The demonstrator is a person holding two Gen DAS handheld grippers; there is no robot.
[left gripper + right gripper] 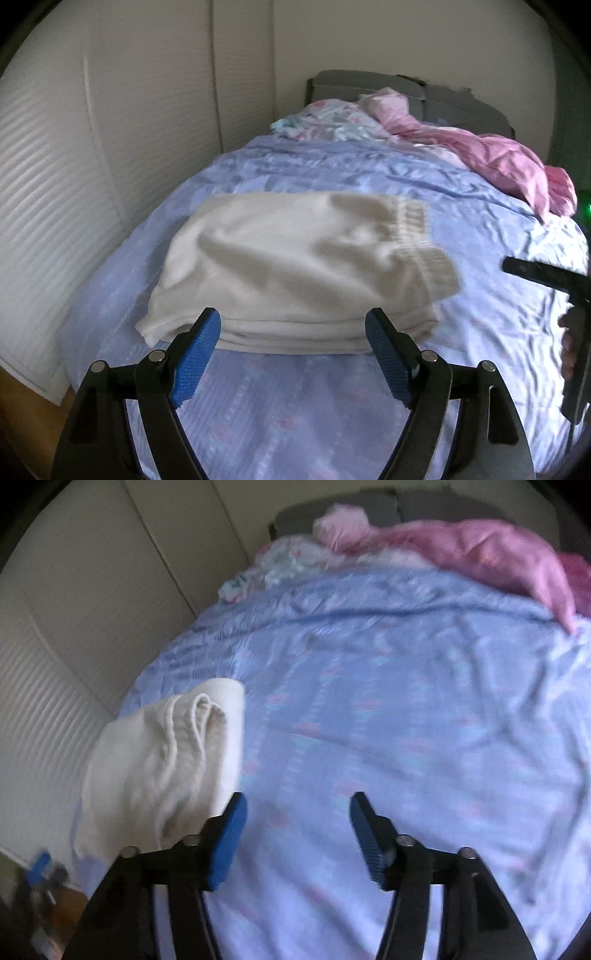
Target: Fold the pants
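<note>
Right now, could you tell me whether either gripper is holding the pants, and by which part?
Nothing is held. The left gripper and right gripper are both open and empty; the folded pants lie free on the bed.

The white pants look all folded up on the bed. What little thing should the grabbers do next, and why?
Probably just draw both back and stop. The white pants already lie in a neat stacked bundle on the blue bedspread. The left hand-held gripper and the right hand-held gripper are both open with nothing between their pads, so no fold seems left.
</note>
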